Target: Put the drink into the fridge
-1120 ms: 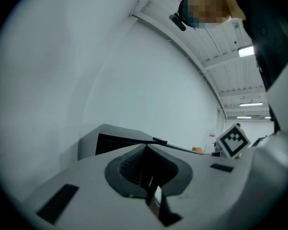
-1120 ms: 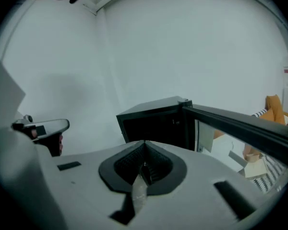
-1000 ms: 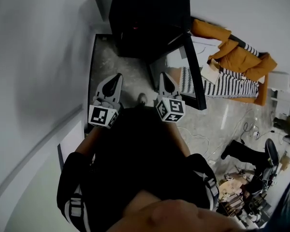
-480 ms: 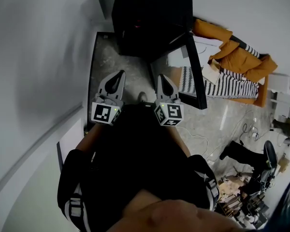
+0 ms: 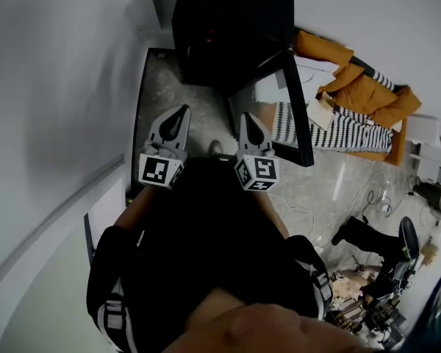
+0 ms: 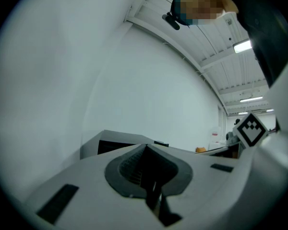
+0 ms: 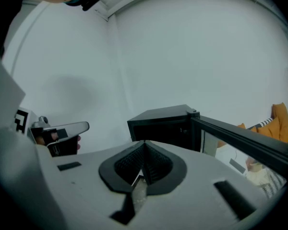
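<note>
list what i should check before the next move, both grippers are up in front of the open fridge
1. Fridge door open: ok, it stands swung wide.
2. Left gripper free: ok, jaws together with nothing between them.
3. Right gripper free: ok, jaws together with nothing between them.
4. Drink in hand: not ok, neither gripper holds one.
5. Drink located: cannot tell, none shows in any view.
6. Room inside the fridge: cannot tell, the inside is too dark to read.
</note>
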A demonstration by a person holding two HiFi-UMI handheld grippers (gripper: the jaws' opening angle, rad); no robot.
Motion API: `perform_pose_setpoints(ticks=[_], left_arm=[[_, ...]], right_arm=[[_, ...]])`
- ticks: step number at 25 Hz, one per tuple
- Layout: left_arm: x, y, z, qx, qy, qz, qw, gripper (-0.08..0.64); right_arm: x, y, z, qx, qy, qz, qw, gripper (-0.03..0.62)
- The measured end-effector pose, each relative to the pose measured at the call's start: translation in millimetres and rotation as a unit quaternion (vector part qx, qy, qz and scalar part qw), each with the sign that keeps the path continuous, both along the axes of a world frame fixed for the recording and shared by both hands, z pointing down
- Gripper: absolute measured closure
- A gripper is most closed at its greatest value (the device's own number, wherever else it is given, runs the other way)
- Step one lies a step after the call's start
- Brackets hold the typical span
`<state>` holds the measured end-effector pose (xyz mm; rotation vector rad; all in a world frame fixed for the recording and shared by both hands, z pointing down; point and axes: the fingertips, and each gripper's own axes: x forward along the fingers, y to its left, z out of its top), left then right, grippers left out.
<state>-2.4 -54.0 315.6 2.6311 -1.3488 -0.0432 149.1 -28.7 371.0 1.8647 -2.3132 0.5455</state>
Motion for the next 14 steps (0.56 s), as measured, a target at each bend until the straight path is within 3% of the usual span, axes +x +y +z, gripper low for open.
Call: perform_pose_setpoints(ticks=[14], left_arm=[[0,11,1,-0.005,-0.002,0.002,1.0,0.555]], right_arm=[[-3,10,-2,0.0,0.001,-0.004,1.0,0.591]])
